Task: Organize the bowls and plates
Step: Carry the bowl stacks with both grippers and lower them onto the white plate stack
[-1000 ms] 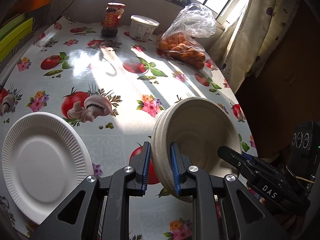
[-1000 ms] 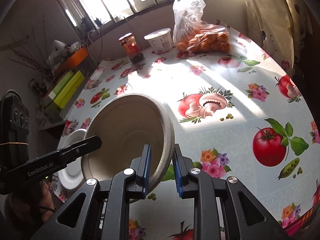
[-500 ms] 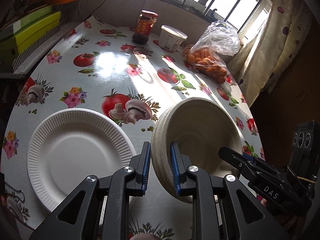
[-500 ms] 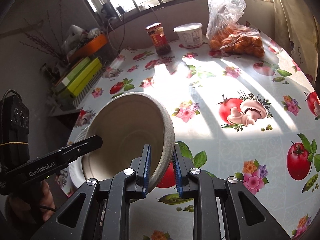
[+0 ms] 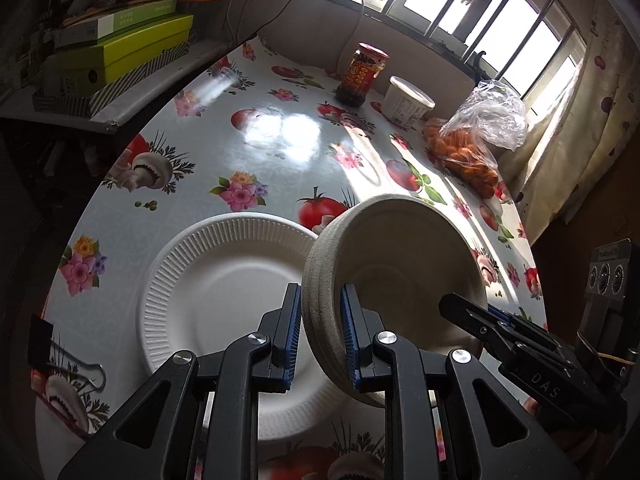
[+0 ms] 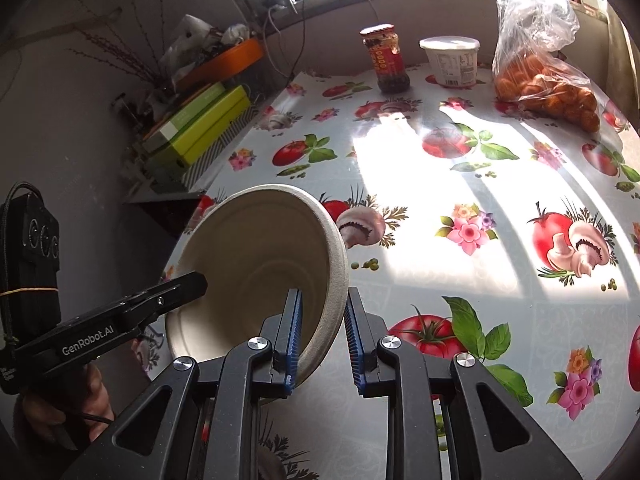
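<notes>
Bowl (image 5: pixel 404 264) count one, white plate (image 5: pixel 216 280) one; left gripper (image 5: pixel 320 336) and right gripper (image 6: pixel 322 334) each pinch opposite bowl rims, holding it tilted above the table (image 5: pixel 280 152), now overlapping the plate's edge, closer than before

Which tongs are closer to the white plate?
Left. The left tongs grip the bowl's rim above the white plate; the right tongs grip the opposite rim, farther away.

Your tilted beige pulp bowl (image 5: pixel 400 264) hides the ribbed white paper plate's (image 5: pixel 208 280) right edge; jar label unreadable.
</notes>
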Action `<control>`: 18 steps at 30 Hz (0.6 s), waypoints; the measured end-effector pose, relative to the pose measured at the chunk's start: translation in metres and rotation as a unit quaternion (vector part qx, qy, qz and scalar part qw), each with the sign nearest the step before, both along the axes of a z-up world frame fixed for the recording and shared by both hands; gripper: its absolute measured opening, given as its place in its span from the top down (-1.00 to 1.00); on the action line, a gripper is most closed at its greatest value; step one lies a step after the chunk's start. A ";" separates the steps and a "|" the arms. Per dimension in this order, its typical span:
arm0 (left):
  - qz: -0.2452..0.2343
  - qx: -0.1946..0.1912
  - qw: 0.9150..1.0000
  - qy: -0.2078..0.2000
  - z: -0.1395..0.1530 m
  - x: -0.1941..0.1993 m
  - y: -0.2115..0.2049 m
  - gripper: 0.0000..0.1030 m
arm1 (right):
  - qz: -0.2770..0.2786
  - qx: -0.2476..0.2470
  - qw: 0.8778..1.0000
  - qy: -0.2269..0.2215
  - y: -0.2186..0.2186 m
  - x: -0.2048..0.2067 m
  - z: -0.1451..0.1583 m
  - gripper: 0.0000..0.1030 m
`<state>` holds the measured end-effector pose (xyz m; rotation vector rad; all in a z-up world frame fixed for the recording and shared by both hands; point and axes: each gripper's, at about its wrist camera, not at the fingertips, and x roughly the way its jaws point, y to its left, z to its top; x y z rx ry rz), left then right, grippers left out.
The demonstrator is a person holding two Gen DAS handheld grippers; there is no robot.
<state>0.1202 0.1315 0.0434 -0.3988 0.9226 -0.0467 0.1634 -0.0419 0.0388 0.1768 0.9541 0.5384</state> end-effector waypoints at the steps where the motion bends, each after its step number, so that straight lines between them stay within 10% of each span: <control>1: 0.005 0.002 1.000 0.000 0.000 -0.001 0.004 0.60 | 0.005 0.000 1.000 0.000 0.005 0.001 0.000 0.59; 18: 0.069 0.000 0.998 0.011 -0.014 -0.013 0.056 0.60 | 0.065 -0.012 0.998 0.011 0.068 0.015 -0.011 0.59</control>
